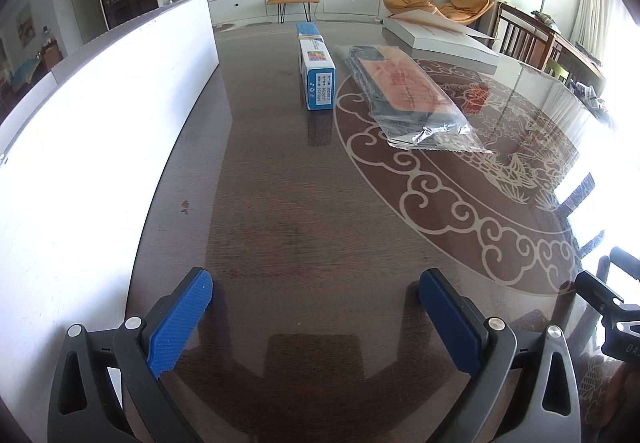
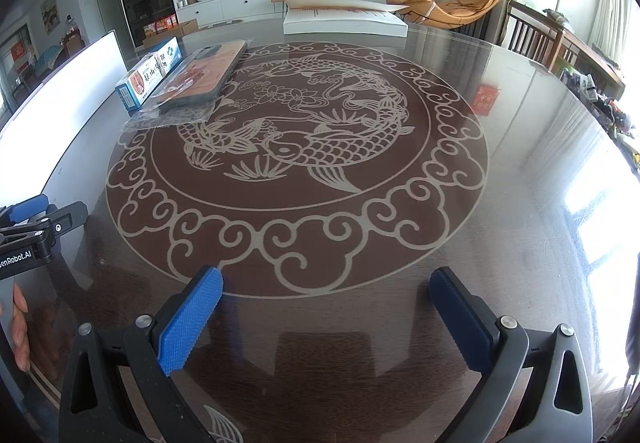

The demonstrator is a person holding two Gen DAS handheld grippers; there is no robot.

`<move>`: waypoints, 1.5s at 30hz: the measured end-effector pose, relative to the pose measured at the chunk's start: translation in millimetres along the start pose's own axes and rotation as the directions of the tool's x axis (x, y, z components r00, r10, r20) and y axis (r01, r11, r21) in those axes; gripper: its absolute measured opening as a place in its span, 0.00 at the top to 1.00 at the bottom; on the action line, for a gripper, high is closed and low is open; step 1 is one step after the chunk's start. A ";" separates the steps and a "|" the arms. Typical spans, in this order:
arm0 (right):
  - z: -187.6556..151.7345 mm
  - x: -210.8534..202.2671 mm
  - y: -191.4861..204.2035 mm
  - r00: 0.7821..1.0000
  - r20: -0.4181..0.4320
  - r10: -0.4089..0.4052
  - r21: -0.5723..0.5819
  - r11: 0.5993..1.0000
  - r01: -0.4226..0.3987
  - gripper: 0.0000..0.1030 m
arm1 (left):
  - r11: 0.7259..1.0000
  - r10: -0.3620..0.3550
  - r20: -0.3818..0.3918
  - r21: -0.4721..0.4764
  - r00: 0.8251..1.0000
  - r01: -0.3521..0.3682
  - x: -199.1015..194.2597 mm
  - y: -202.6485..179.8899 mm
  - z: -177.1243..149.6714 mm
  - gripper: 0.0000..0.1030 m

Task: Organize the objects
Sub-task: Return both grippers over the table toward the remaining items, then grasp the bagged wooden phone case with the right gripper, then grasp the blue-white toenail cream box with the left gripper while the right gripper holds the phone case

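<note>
A blue box (image 1: 316, 73) lies on the glossy worktop (image 1: 288, 211), its long axis running away from the left gripper (image 1: 316, 303), one short end facing it. Just to its right, parallel, lies a clear bag (image 1: 412, 95) holding a flat dark item with an orange card. Left gripper: fingers spread wide, empty. Right gripper (image 2: 326, 309): likewise spread, empty, well short of both things.
</note>
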State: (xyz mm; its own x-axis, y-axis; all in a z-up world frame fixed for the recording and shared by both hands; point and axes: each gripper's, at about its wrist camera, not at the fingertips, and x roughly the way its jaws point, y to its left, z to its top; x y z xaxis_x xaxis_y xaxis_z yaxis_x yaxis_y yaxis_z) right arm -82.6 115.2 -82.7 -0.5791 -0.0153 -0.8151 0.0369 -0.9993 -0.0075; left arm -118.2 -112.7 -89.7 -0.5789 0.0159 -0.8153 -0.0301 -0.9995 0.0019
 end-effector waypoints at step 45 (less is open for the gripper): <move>11.0 4.3 -27.2 0.999 0.005 0.037 -0.058 0.998 -0.037 0.07 | 1.000 0.000 0.000 -0.001 1.000 0.000 -0.9 0.5 0.7 0.00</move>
State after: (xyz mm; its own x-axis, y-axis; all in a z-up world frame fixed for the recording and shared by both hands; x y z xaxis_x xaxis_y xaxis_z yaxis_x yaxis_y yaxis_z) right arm -95.0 142.0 -79.7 -0.5816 -0.0527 -0.8118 0.1054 -0.9944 -0.0109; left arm -118.3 -113.2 -88.5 -0.5792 0.0156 -0.8150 -0.0291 -0.9996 0.0016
